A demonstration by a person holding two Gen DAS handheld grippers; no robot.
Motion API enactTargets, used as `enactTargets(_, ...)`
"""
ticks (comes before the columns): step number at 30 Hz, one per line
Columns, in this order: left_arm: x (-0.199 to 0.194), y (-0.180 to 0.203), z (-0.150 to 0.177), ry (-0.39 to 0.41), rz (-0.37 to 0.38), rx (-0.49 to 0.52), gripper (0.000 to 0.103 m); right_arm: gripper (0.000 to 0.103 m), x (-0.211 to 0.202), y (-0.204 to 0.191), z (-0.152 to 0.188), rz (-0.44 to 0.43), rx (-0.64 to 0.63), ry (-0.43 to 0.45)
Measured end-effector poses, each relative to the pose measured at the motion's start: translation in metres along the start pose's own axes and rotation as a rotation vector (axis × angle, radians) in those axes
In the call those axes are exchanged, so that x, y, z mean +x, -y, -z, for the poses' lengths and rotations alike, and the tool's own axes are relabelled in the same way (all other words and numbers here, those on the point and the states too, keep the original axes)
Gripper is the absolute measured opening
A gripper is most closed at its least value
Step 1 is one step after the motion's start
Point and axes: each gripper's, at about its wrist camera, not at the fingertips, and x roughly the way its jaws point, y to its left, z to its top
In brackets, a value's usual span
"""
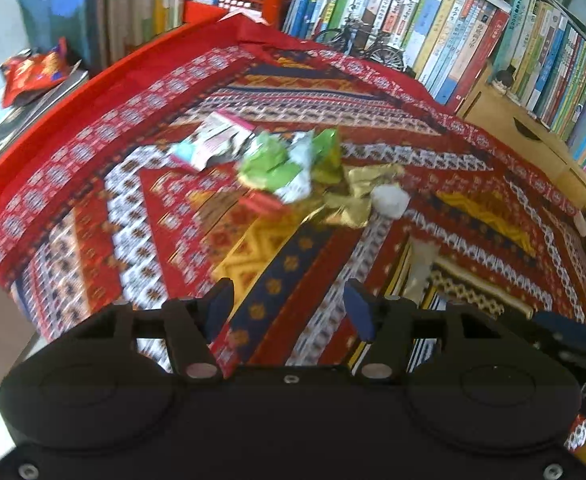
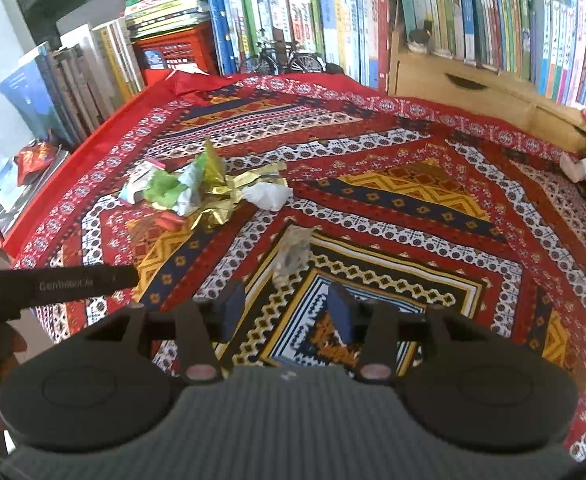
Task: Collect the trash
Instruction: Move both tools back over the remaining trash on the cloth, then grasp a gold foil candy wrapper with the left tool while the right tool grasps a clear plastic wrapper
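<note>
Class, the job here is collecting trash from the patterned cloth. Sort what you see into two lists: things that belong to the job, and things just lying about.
Belongs to the job:
green wrapper
gold foil wrapper
white crumpled tissue
pink and white packet
clear plastic wrapper

Just lying about:
model bicycle
shelved books
red crate
wooden drawer unit

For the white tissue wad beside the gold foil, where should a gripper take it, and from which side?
Probably from above, jaws spanning the middle of the tissue wad. It is a rounded, crumpled lump lying on the cloth, with the gold foil touching its left edge; closing front to back there should avoid catching the foil.
</note>
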Motion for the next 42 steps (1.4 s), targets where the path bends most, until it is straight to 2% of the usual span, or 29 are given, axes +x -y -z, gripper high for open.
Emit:
enactTargets(15, 0.086, 0.028, -0.046, -0.042, -0.023, 0.033, 0.064, 0.068, 0.081, 0.018, -0.018, -0.052, 0.010, -0.089)
enactTargets(23, 0.106, 0.035, -0.057, -0.032, 0.025, 0.004, 0.072, 0.072, 0.108, 0.020, -0.026, -0.068, 0.009, -0.112)
enactTargets(31, 0.133, 0.051, -0.060, -0.065, -0.033, 0.113, 0.072, 0.073, 0.124, 0.015, -0.025, -0.067, -0.032, -0.124)
enactTargets(34, 0.139, 0.053, -0.059, -0.082, -0.027, 0.131, 0.072, 0.073, 0.128, 0.014, -0.025, -0.066, -0.046, -0.129)
enactTargets(35, 0.140, 0.053, -0.059, -0.088, -0.021, 0.132, 0.071, 0.073, 0.130, 0.014, -0.025, -0.067, -0.048, -0.131)
enactTargets(39, 0.141, 0.050, -0.056, -0.114, 0.019, 0.119, 0.052, 0.073, 0.135, 0.011, -0.025, -0.072, -0.058, -0.138)
enactTargets(42, 0.138, 0.050, -0.054, -0.105, 0.021, 0.132, 0.051, 0.073, 0.139, 0.010, -0.026, -0.083, -0.063, -0.141)
